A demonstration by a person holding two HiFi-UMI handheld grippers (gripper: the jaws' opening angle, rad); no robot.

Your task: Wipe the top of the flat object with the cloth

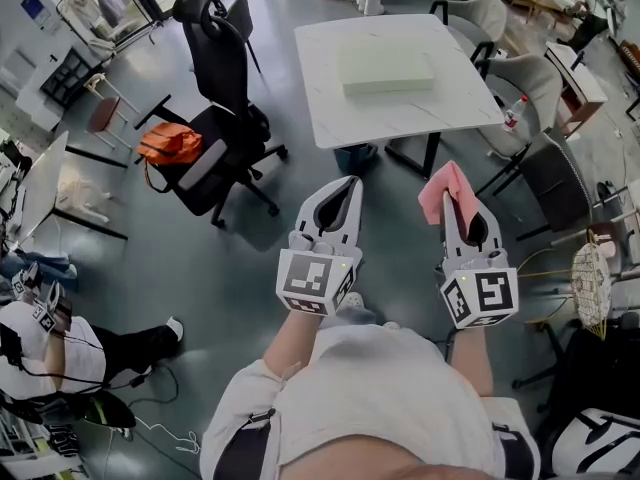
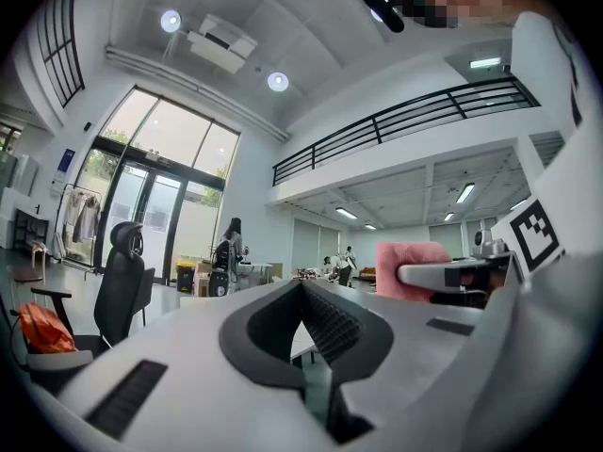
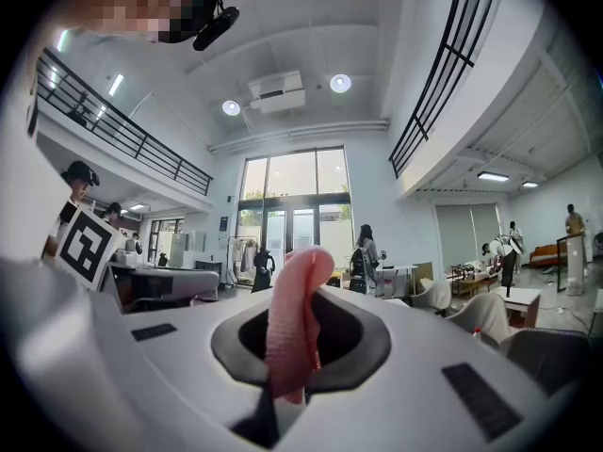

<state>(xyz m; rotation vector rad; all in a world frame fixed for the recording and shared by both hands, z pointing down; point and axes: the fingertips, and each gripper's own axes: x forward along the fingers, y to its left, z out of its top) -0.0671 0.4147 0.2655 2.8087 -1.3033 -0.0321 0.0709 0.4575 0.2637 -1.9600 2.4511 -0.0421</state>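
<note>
Right gripper (image 1: 462,203) clamps a pink cloth (image 1: 443,188); left gripper (image 1: 347,188) (jaws together) carries nothing; slab (image 1: 388,69) lies on the table (image 1: 400,120).

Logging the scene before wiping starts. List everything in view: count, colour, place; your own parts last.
Square marble-look table: one, white, ahead, top centre.
Flat rectangular slab: one, pale green, on the table.
Soft pink cloth: one, pink, clamped in right gripper.
Wheeled office chair: one, black, left of table.
Fabric bag: one, orange, on the chair.
Clear plastic bottle: one, red-capped, beside table's right edge.
Seated person: one, white top, lower left.
Left gripper: one, grey-white, jaws together, empty.
Right gripper: one, grey-white, shut on cloth.
</note>
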